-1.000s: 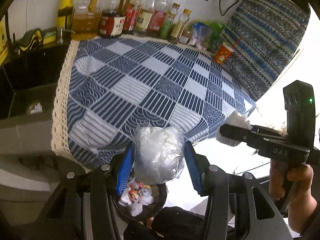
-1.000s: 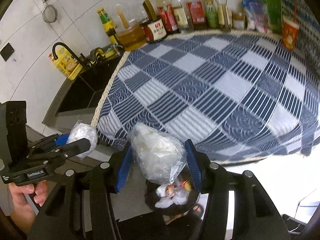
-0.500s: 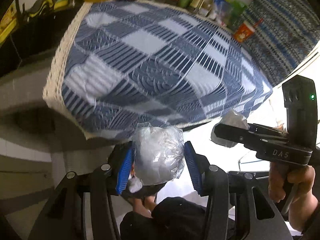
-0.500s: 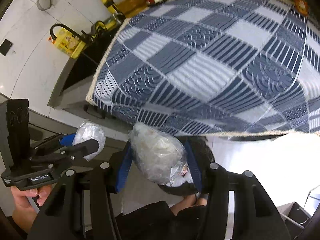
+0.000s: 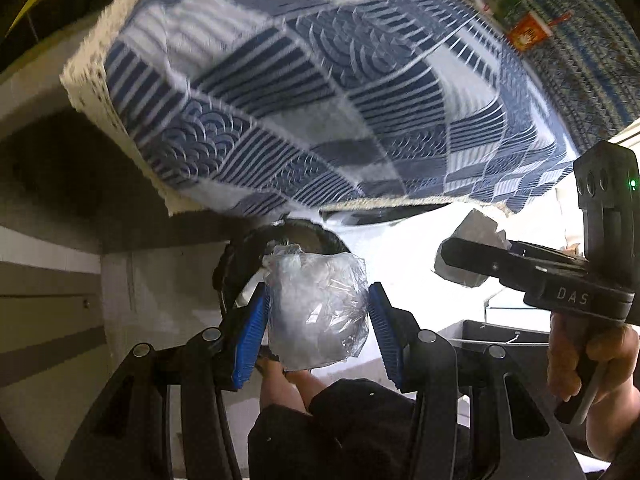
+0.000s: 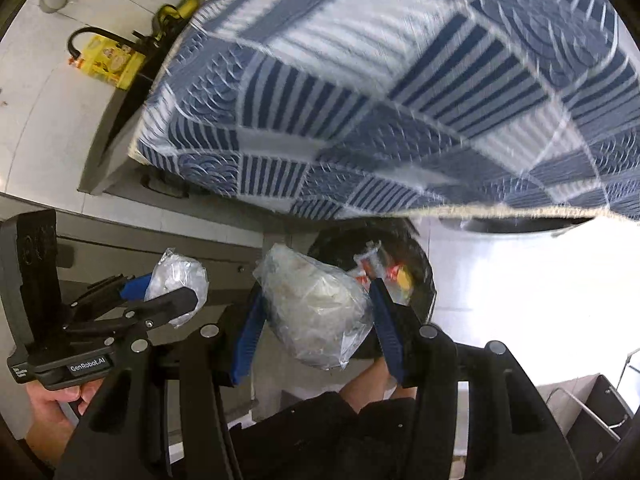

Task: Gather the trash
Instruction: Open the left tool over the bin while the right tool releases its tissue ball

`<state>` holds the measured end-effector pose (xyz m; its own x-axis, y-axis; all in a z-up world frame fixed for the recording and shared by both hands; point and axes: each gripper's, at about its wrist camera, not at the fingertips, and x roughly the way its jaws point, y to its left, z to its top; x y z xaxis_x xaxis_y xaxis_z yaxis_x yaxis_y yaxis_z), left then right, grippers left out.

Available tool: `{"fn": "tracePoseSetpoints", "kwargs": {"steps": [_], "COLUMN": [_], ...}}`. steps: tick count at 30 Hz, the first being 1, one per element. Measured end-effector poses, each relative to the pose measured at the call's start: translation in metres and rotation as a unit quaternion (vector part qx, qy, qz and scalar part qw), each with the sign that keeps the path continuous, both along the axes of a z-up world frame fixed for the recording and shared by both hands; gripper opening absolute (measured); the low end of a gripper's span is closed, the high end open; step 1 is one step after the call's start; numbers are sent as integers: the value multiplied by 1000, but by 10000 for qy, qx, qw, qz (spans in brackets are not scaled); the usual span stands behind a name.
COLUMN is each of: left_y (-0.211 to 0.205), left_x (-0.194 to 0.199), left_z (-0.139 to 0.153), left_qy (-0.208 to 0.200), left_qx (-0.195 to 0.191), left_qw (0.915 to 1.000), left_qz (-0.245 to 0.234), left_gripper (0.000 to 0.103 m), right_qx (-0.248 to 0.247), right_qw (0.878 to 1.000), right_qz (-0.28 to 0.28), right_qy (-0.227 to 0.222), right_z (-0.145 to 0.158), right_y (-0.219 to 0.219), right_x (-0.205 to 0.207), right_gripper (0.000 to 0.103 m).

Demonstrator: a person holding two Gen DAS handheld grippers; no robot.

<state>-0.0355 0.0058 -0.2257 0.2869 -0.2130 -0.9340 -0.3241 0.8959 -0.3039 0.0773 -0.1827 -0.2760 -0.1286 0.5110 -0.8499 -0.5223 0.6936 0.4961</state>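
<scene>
Both grippers are loaded and close above the black trash bin, which stands on the floor just below the edge of the cloth-covered desk and already holds some wrappers. The left gripper has its jaws clamped on a clear plastic bag of white waste, and the right gripper grips a second such bag, so by my reading only the two drops remain. Readable writing: "DAS" on the right gripper's body in the left view and "GenRobot.AI" on the left gripper's in the right view.
</scene>
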Motion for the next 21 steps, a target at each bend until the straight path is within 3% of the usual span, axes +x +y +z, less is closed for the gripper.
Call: {"fn": "tracePoseSetpoints", "kwargs": {"steps": [9,21], "left_y": [0,4], "left_x": [-1,6], "left_z": [-42,-91], "left_qy": [400,704], "left_qx": [-79,-363], "left_qw": [9991,9967], "left_qz": [88,147], "left_gripper": [48,49], "right_qx": [-194,-239], "right_qw": [9996,9986], "right_qz": [53,-174], "right_qy": [215,427], "right_z": [-39,-62], "right_y": [3,9], "right_x": [0,12], "right_gripper": [52,53]}}
